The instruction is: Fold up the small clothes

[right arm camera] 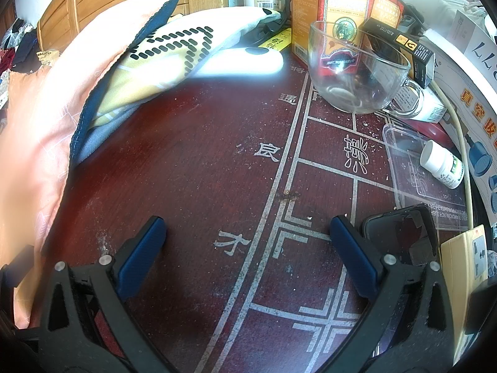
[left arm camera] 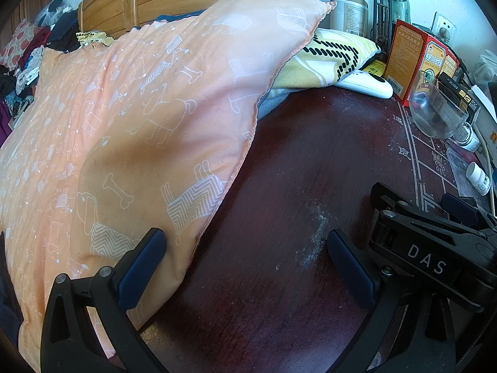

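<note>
Both grippers, left point(left arm camera: 245, 261) and right point(right arm camera: 247, 248), had jaws wide open, holding nothing. Bare bench point(left arm camera: 295, 171) lay between the jaws. A pillow point(left arm camera: 139, 108) sat under the left one's left jaw.

A dark red table point(right arm camera: 192, 186) carries a glass cup point(right arm camera: 357, 71), phone point(right arm camera: 400, 233) and pill bottle point(right arm camera: 442, 164).

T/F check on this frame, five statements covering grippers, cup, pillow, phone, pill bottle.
1. Both the left gripper and the right gripper are open and hold nothing. True.
2. The glass cup is full of water. False: it holds only some dark residue at the bottom.
3. The orange pillow overlaps the dark red table. True.
4. The phone lies on the pillow. False: it lies on the table, by the right gripper.
5. The white pill bottle stands upright. False: it lies on its side.
</note>
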